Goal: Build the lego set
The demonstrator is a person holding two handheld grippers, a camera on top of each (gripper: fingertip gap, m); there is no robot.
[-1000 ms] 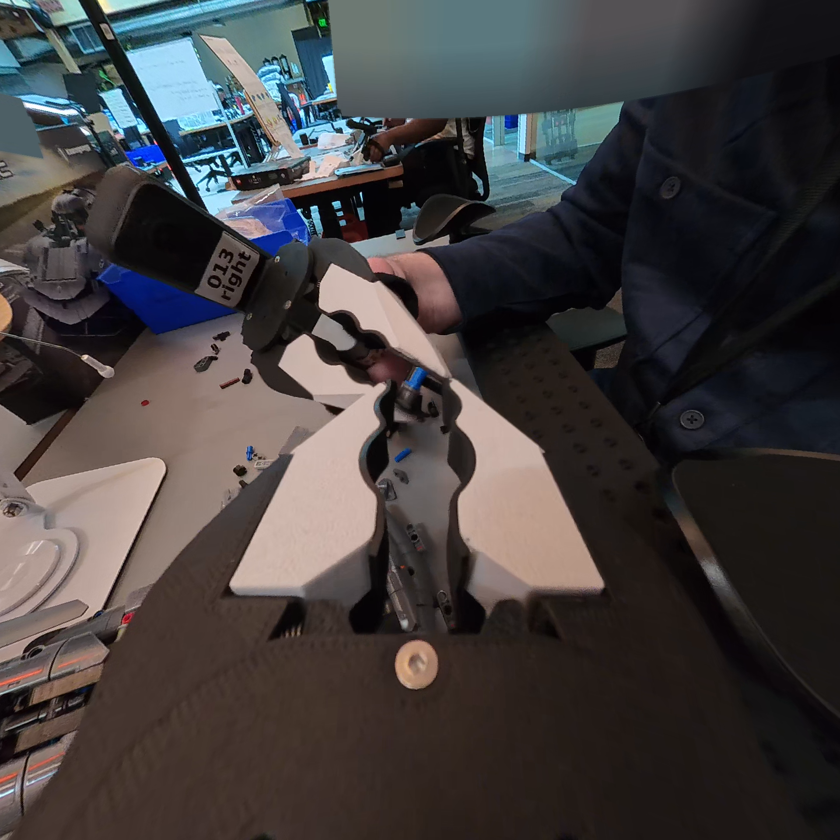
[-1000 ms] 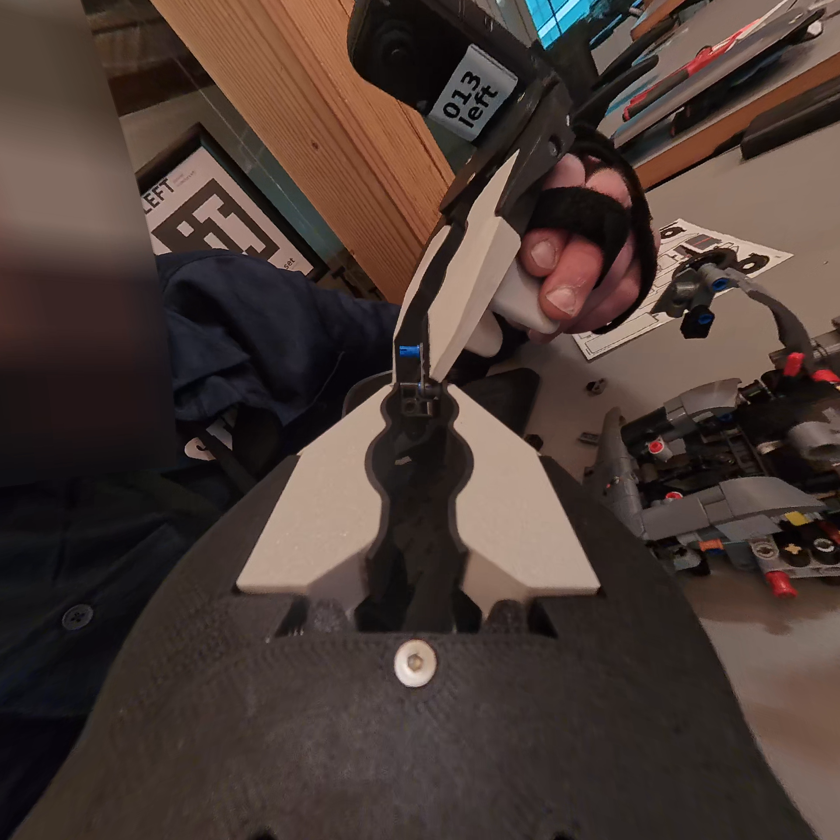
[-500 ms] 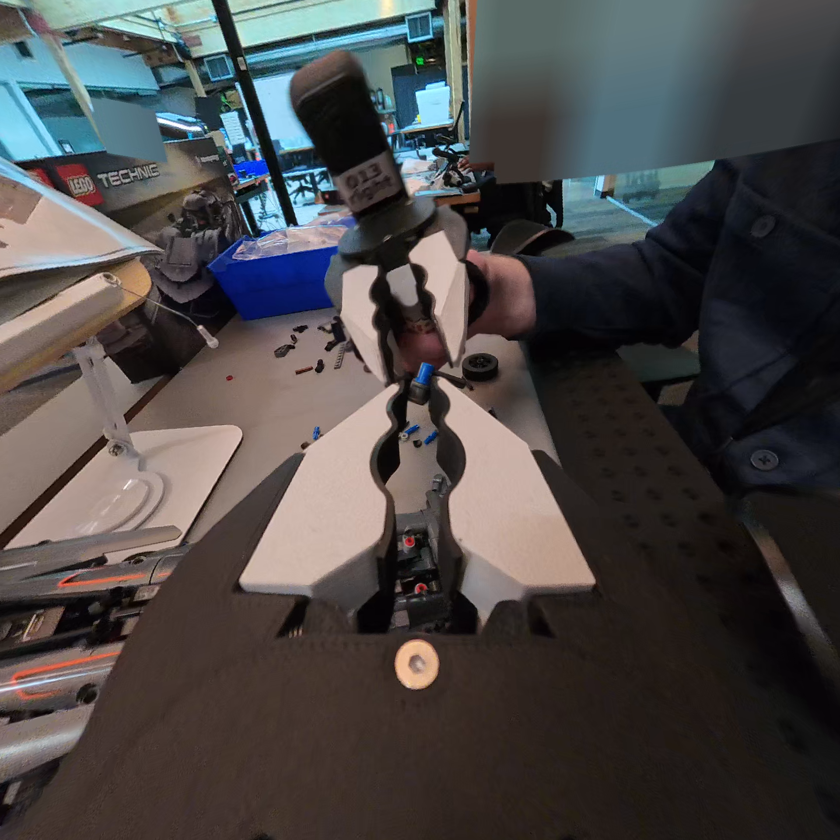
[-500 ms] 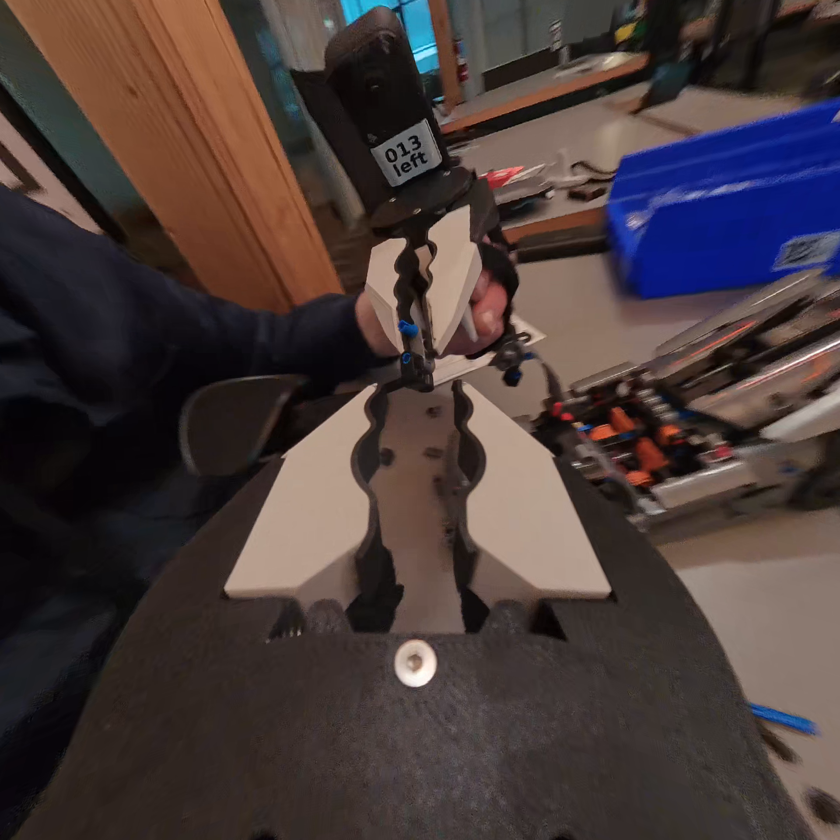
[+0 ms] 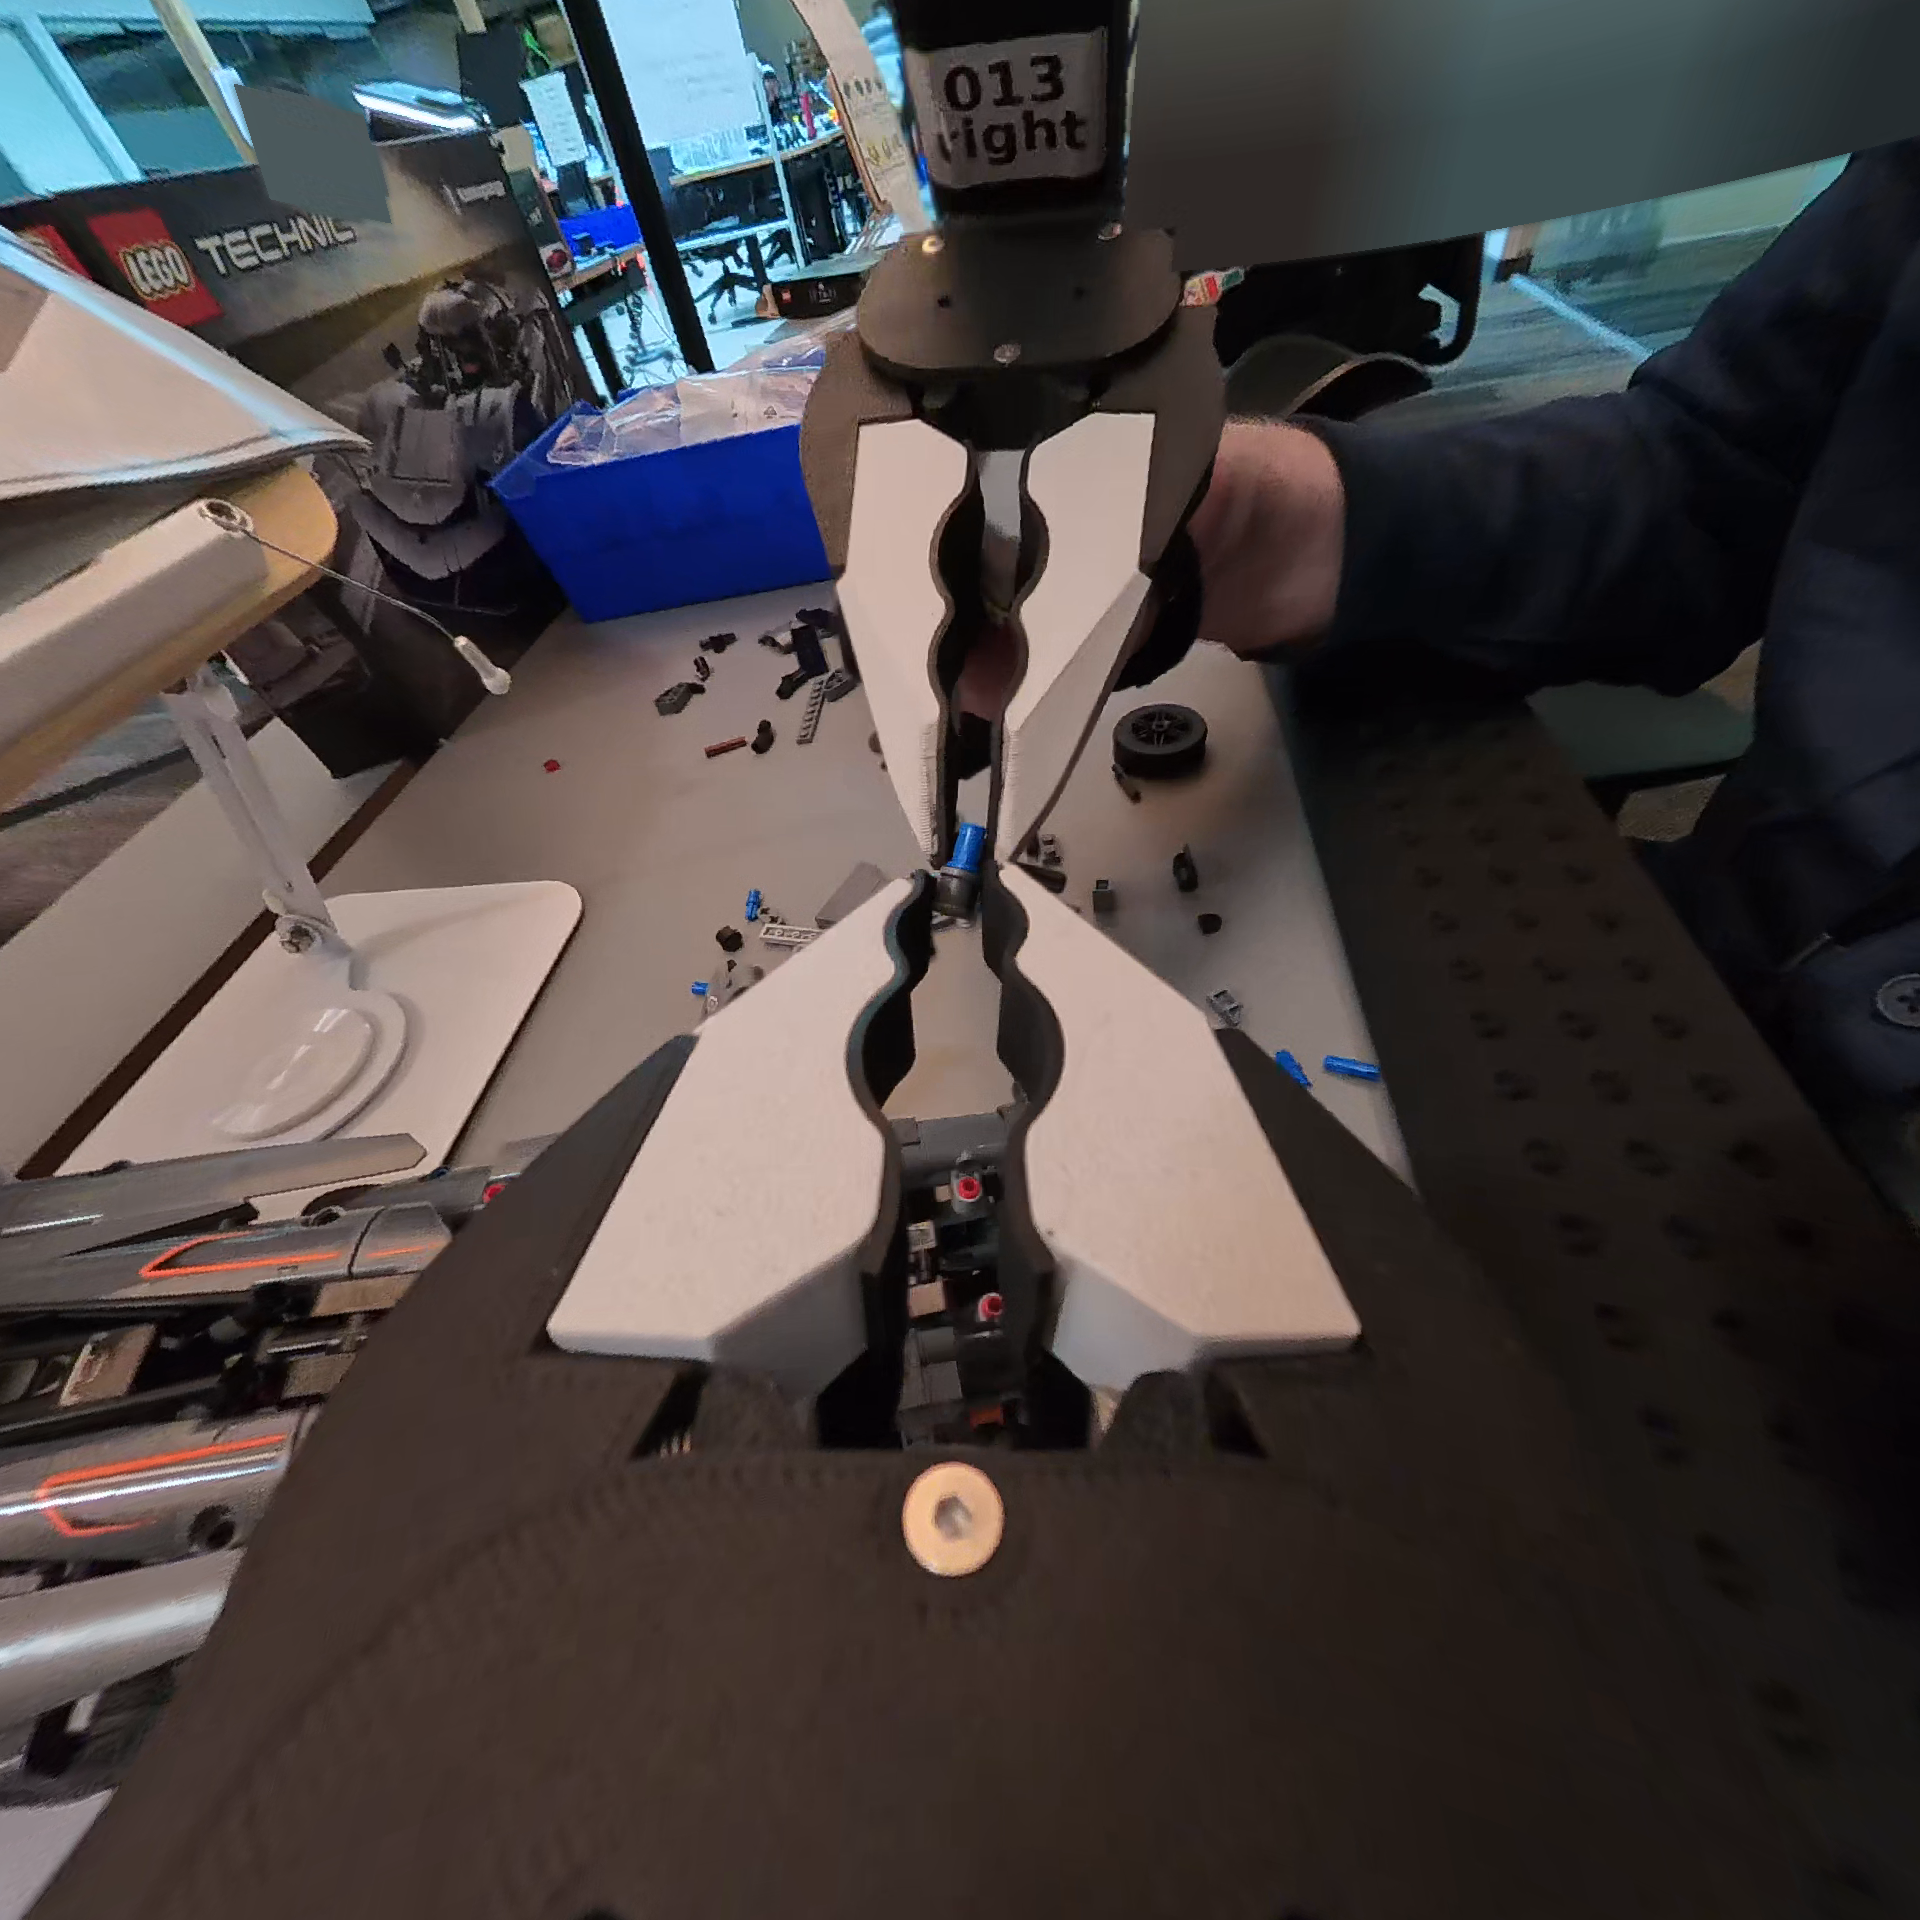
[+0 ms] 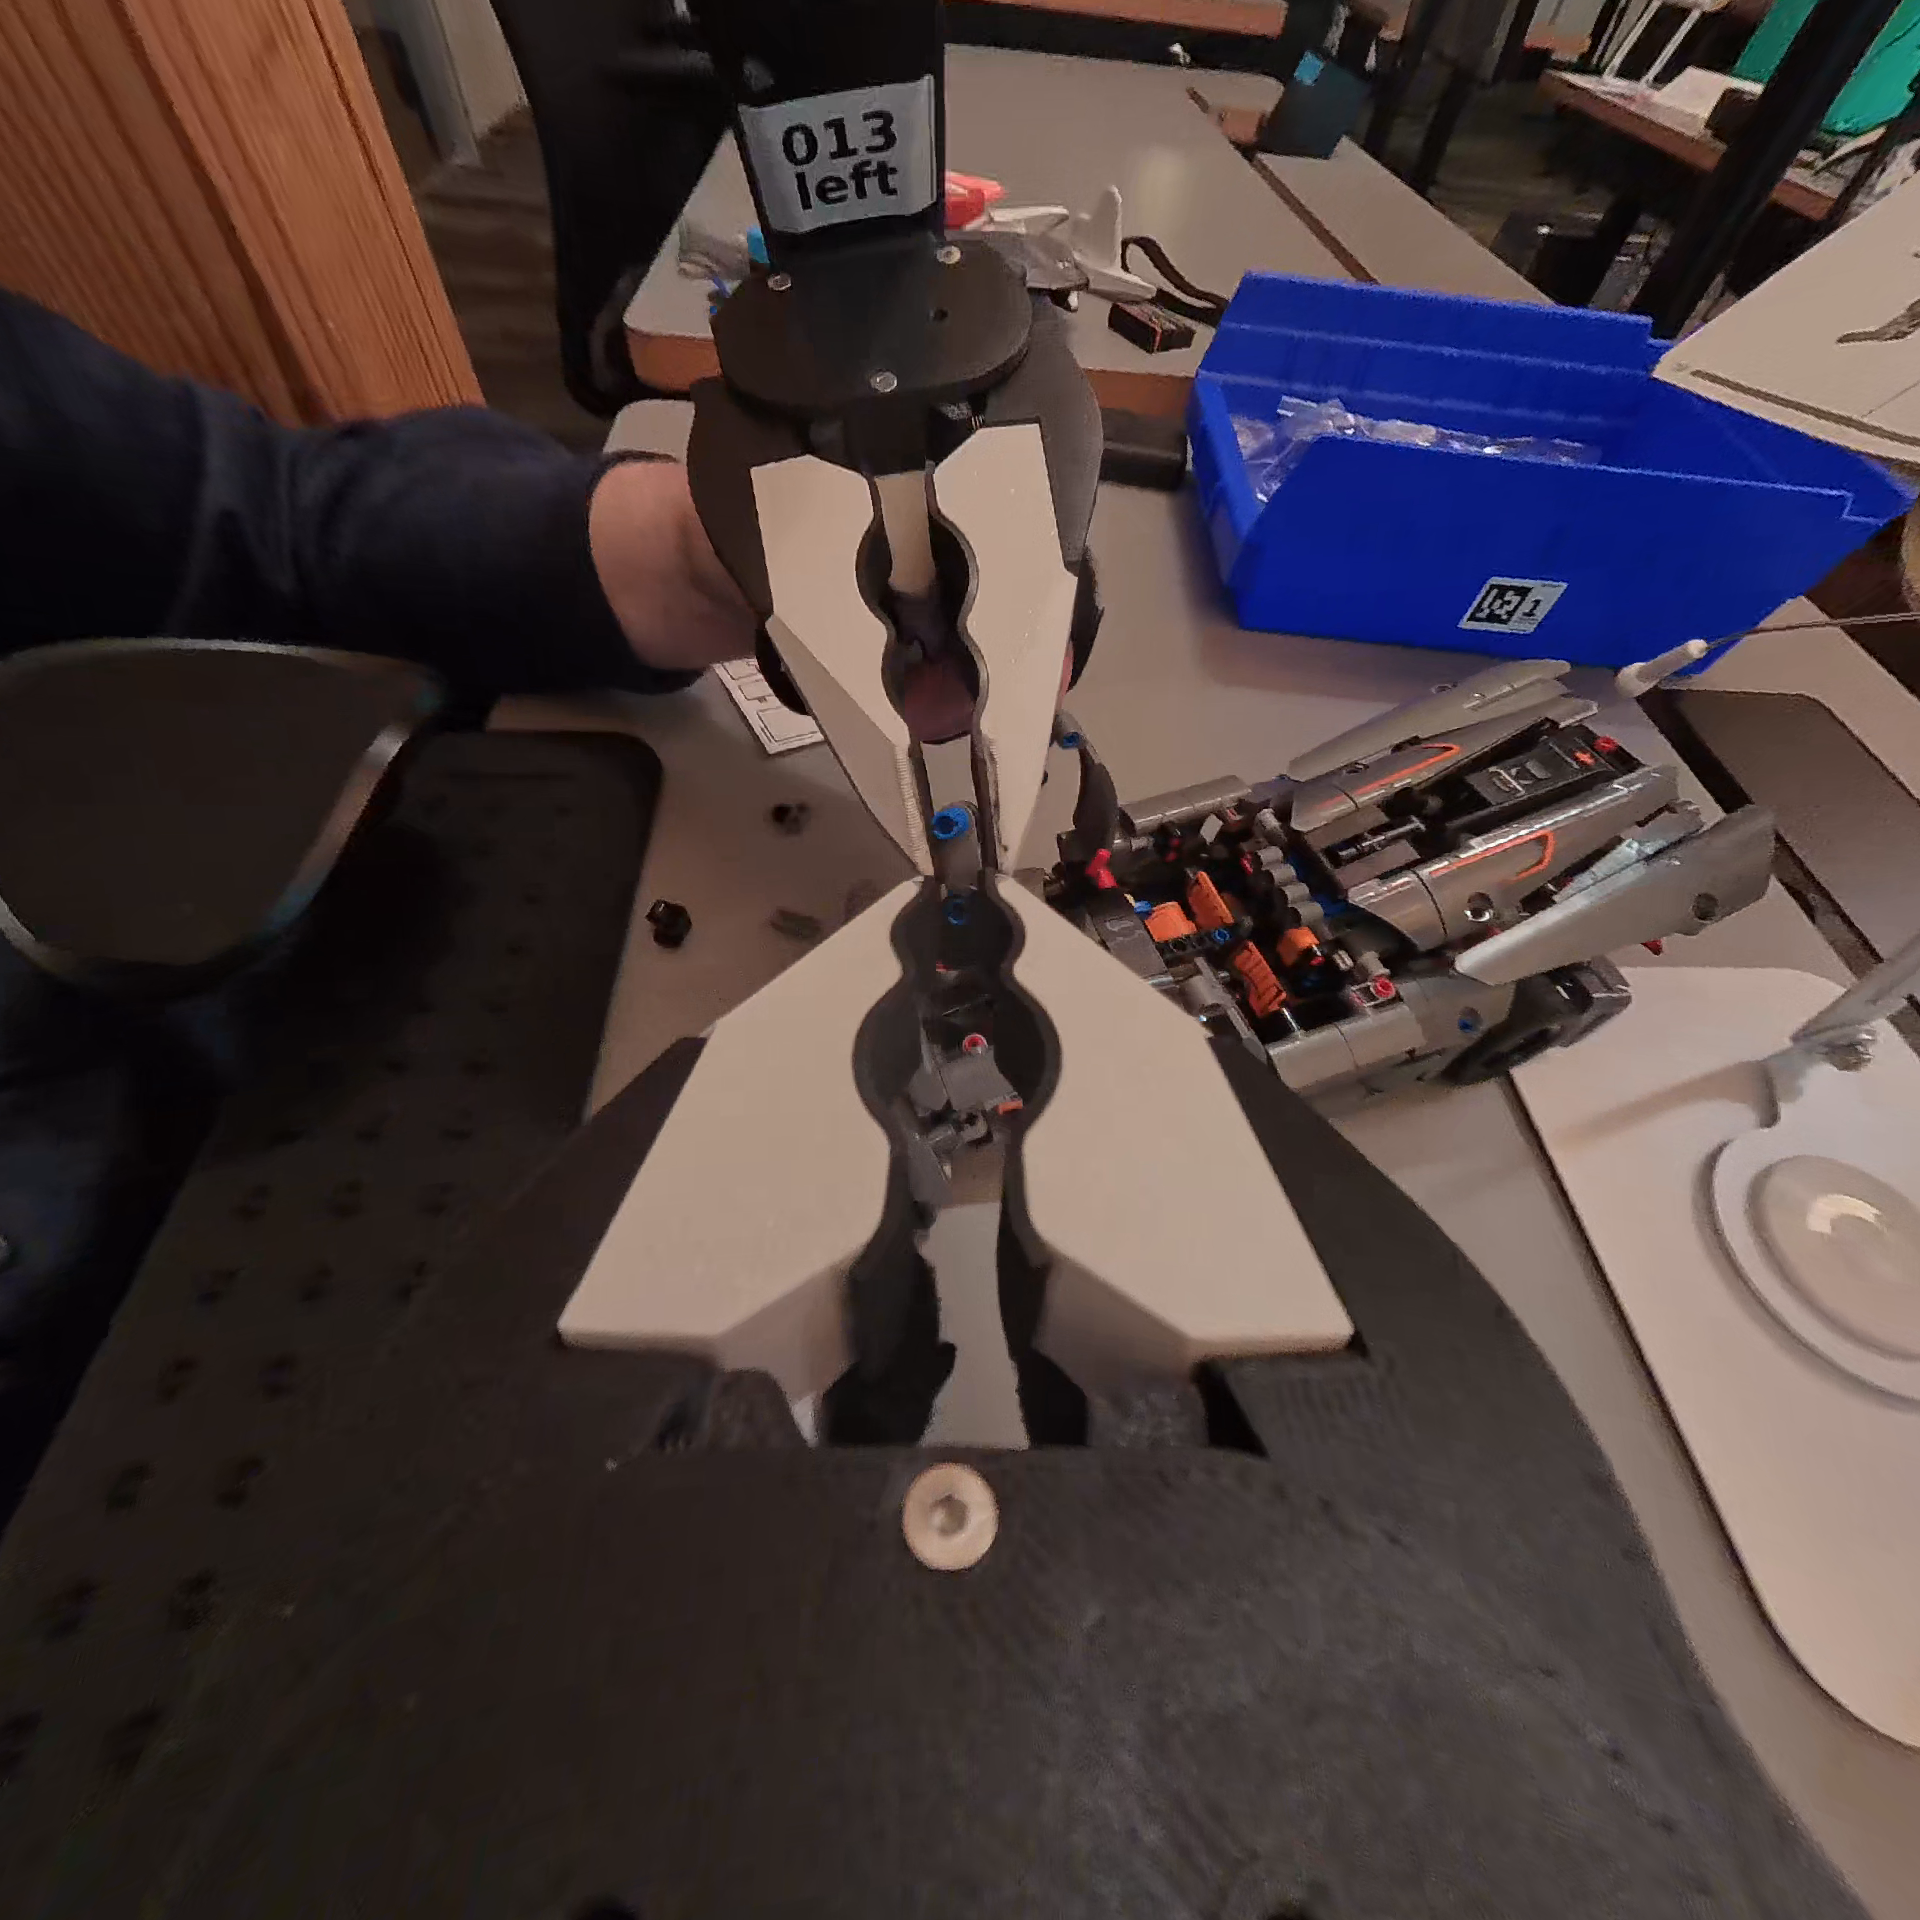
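My left gripper (image 5: 961,888) is shut on a small dark grey lego connector (image 5: 954,896) and holds it above the table. A blue pin (image 5: 971,844) sticks out of the connector's far end. My right gripper (image 5: 971,831) comes in tip to tip from the far side, and its jaws stand narrow around that pin. In the right wrist view, the right gripper (image 6: 956,899) has a blue pin (image 6: 954,912) between its tips. The left gripper (image 6: 951,836) faces it, holding the dark piece (image 6: 961,857). A hand grips each handle.
The grey and orange lego model (image 6: 1403,914) lies on the grey table beside the grippers and also shows in the left wrist view (image 5: 156,1299). Around it are a blue bin (image 6: 1455,540), loose pieces (image 5: 769,686), a black wheel (image 5: 1161,738), a white stand base (image 5: 343,997) and a black perforated mat (image 5: 1558,1039). Both grippers' tips are close together, under 4 cm apart.
Both grippers have swung round over the table and now face each other head-on. The right gripper's tips have come onto the blue pin of the piece that the left gripper holds.
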